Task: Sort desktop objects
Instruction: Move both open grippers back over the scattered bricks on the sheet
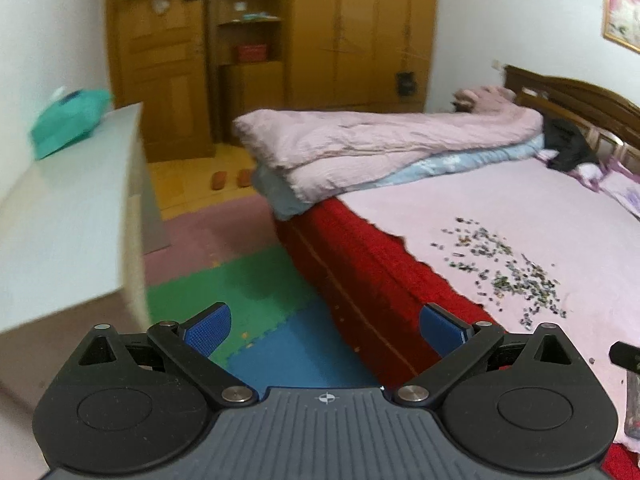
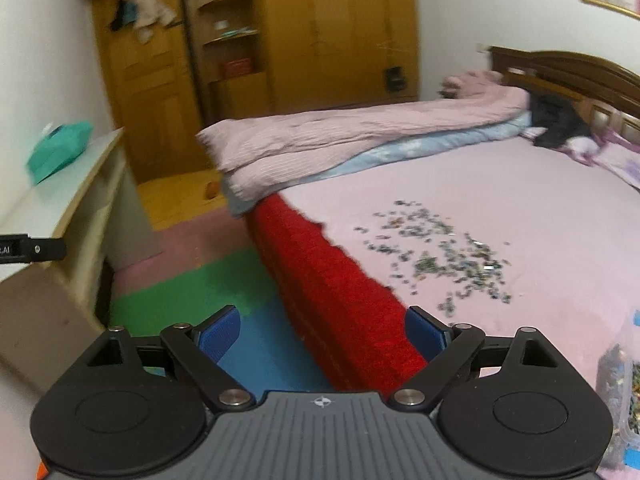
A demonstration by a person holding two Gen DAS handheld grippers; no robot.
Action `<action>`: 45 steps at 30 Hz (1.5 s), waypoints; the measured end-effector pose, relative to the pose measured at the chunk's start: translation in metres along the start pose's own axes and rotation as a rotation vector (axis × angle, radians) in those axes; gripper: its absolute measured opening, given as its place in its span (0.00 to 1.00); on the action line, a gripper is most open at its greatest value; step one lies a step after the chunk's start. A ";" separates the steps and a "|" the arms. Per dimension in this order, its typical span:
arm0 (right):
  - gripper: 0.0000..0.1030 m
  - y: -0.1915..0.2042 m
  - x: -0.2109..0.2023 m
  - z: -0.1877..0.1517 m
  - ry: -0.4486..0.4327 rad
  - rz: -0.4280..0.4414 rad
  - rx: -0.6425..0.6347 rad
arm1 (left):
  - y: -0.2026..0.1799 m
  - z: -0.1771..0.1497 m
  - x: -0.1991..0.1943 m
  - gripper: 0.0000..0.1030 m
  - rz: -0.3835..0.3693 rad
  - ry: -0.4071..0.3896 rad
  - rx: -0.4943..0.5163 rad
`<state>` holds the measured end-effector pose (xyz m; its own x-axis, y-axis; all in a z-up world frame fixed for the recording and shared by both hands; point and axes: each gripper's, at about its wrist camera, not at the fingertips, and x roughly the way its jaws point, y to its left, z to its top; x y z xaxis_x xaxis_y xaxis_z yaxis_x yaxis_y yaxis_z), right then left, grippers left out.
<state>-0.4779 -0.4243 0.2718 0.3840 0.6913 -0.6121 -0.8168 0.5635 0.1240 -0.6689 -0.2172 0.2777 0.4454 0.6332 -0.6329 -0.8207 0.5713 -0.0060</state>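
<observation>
Left gripper (image 1: 325,326): black linkage arms, blue ribbed pads, jaws spread wide, nothing between them, held in the air over the foam floor mat of green, blue and pink squares (image 1: 240,280). Right gripper (image 2: 322,328): same build, jaws likewise wide apart and empty, held above the red side of the mattress (image 2: 340,300). Clear plastic bag of small mixed pieces (image 2: 618,384): at the near right edge of the bed, partly out of frame. Scatter of tiny dark and multicoloured loose pieces (image 2: 440,252): spread on the pink bedsheet (image 2: 520,184) near the bed's near left edge, too small to identify singly. White desk (image 1: 60,208): left of the grippers, across the floor strip from the bed; a teal soft bag (image 1: 68,120) sits at its far end against the wall. Folded pink quilt over a light blue blanket (image 1: 380,140): stacked along the far edge of the bed, overhanging its corner. Dark wooden headboard (image 1: 568,96): far right. Yellow-brown wooden wardrobe with open shelves (image 1: 320,32): against the back wall, blurred.
</observation>
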 end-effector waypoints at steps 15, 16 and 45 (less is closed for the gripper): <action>0.90 -0.125 0.154 0.098 -0.022 -0.208 0.213 | -0.148 0.129 0.179 0.99 -0.227 0.077 0.282; 0.90 -0.129 0.161 0.104 -0.024 -0.210 0.224 | -0.154 0.136 0.189 0.99 -0.251 0.083 0.289; 0.92 -0.190 0.442 0.155 0.345 -0.566 0.670 | -0.349 0.195 0.521 0.99 -0.624 0.307 0.883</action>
<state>-0.0858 -0.1556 0.0985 0.4119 0.1234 -0.9028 -0.0889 0.9915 0.0950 -0.0805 0.0154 0.1011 0.4825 0.0209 -0.8756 0.1108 0.9902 0.0847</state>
